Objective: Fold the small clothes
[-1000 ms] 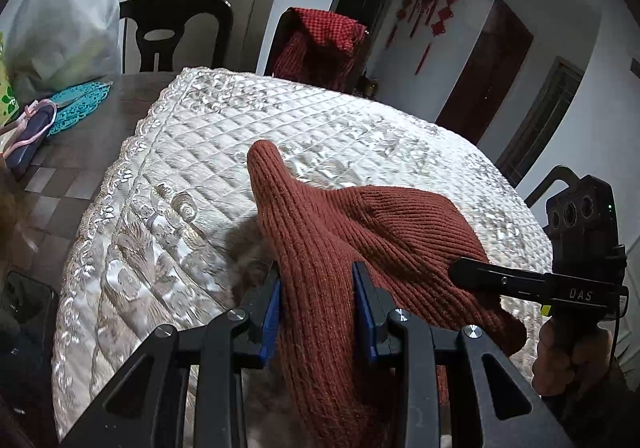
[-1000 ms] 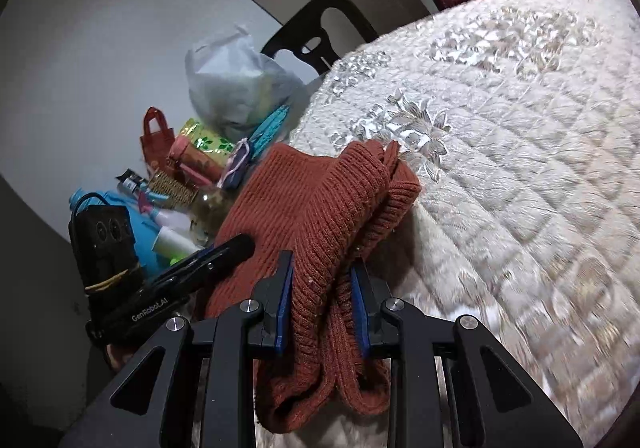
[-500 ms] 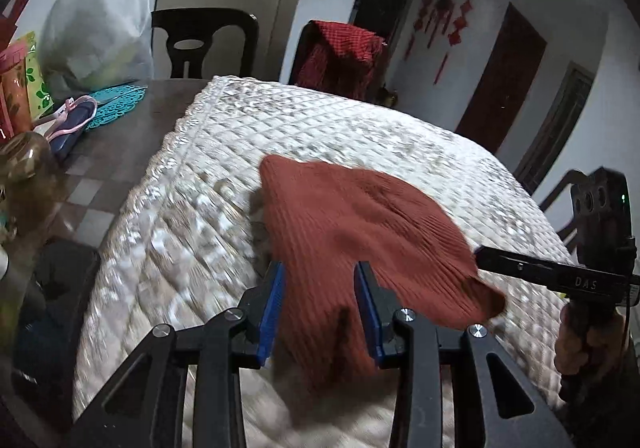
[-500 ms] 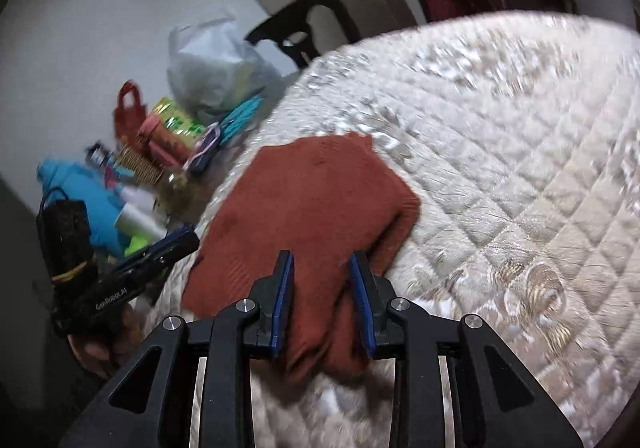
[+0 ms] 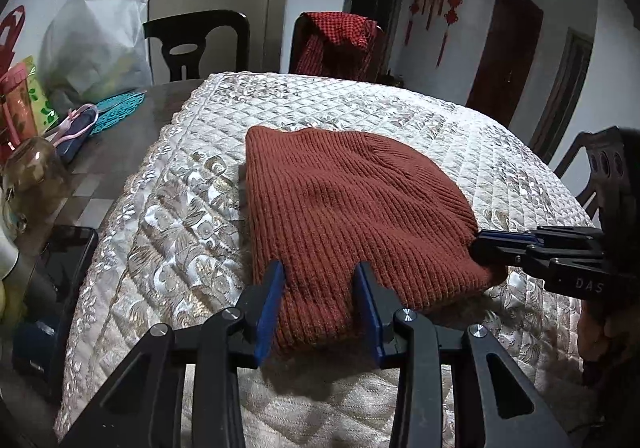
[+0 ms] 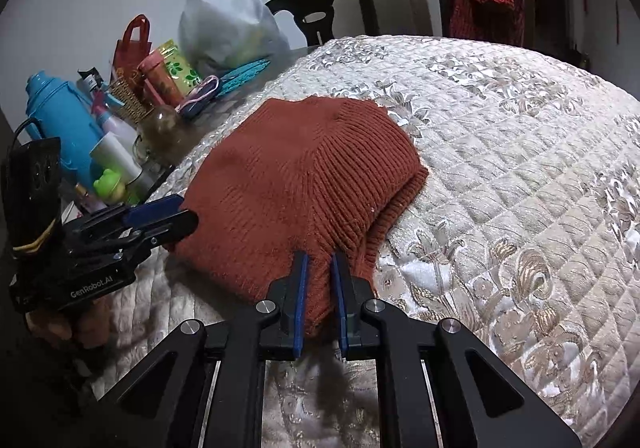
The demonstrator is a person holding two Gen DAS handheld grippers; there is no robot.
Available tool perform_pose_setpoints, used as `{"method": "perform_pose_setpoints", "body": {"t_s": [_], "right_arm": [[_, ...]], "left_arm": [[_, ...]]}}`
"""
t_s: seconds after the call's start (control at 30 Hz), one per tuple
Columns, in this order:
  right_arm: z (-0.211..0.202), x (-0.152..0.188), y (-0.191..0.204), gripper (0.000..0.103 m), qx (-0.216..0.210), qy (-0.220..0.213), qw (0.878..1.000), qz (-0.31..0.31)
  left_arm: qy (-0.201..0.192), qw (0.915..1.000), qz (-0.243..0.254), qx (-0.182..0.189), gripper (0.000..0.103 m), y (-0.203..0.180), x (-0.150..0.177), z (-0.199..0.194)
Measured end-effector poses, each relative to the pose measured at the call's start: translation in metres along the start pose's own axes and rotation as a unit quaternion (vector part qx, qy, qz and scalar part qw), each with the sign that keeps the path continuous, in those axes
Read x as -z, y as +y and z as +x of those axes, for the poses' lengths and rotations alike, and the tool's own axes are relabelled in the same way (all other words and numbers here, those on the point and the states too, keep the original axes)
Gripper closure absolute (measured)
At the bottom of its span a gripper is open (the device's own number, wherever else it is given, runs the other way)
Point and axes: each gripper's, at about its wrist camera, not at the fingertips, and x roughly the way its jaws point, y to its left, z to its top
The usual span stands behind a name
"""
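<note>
A rust-red ribbed knit garment (image 5: pixel 340 208) lies folded and flat on the cream quilted table cover (image 5: pixel 400 108). My left gripper (image 5: pixel 318 272) straddles its near edge, and the knit fills the gap between the blue pads. In the right wrist view the same garment (image 6: pixel 304 172) spreads ahead of my right gripper (image 6: pixel 318 260), whose jaws are closing on a narrow ridge of knit at the near hem. That view shows the left gripper (image 6: pixel 180 214) at the garment's left corner. The left wrist view shows the right gripper (image 5: pixel 478 244) at its right corner.
Clutter crowds the bare tabletop to the left: a blue flask (image 6: pixel 60 120), bottles, a glass jar (image 5: pixel 32 168), a white plastic bag (image 5: pixel 92 44) and a dark phone (image 5: pixel 68 260). Black chairs stand behind, one draped with red checked cloth (image 5: pixel 340 36).
The garment was bunched and lifted between both grippers; now it lies spread flat on the cover. Both grippers have drawn back to its near edge, and the right jaws have narrowed.
</note>
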Motion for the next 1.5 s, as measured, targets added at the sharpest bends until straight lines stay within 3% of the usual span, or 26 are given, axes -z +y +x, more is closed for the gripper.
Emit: {"method": "perform_pose_setpoints", "body": {"t_s": [0.43,0.7,1.03,1.3,1.5], "right_arm": [[-0.025,0.016,0.014,0.090,0.012,-0.018,1.000,-0.013],[-0.010,0.017,0.006,0.090,0.022,0.002,1.000,-0.004],[-0.035,0.029,0.015,0.090,0.020,-0.014,1.000,-0.013],[-0.042,0.039,0.021,0.066,0.043,-0.012,0.999,-0.025],[-0.031,0.046,0.024,0.065,0.067,0.002,0.997,-0.040]], "left_arm": [[-0.021,0.9992,-0.025,-0.024,0.063,-0.012,0.012,-0.028],[0.005,0.9993,-0.025,-0.027,0.063,-0.015,0.018,-0.009],[-0.009,0.9992,-0.013,-0.036,0.061,-0.023,0.024,-0.030],[-0.009,0.9986,-0.002,-0.051,0.052,-0.025,0.033,-0.034],[0.015,0.9975,-0.006,-0.069,0.051,-0.019,0.038,-0.022]]}}
